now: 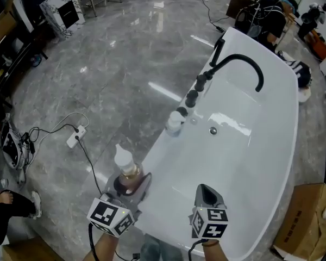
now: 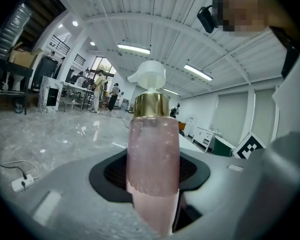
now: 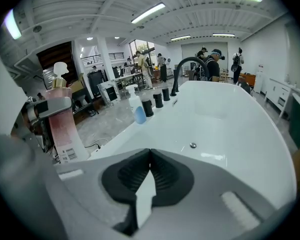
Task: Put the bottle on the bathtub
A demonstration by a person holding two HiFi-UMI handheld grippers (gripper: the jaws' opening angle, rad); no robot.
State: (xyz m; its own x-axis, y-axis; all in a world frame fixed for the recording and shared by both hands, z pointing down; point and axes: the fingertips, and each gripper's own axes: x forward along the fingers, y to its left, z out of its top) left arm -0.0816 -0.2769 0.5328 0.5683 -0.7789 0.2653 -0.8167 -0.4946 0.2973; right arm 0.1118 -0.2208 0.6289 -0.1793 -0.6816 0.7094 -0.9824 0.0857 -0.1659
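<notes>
One bottle (image 3: pixel 65 129), label (image 3: pixel 71 153) print illegible.

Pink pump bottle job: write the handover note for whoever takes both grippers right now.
Left gripper: shut on the pink translucent pump bottle, which has a gold collar and a white pump head. It is held upright.
Right gripper: shut, nothing between the jaws, hanging over the near end of the white bathtub.
Things: the pink bottle is in the air by the tub's near left edge. A small white-and-blue bottle already stands on that rim, near the black faucet.
Done: bottle picked up and carried to the tub.
Left: set it upright on the rim, then open the left jaws and back off.
</notes>
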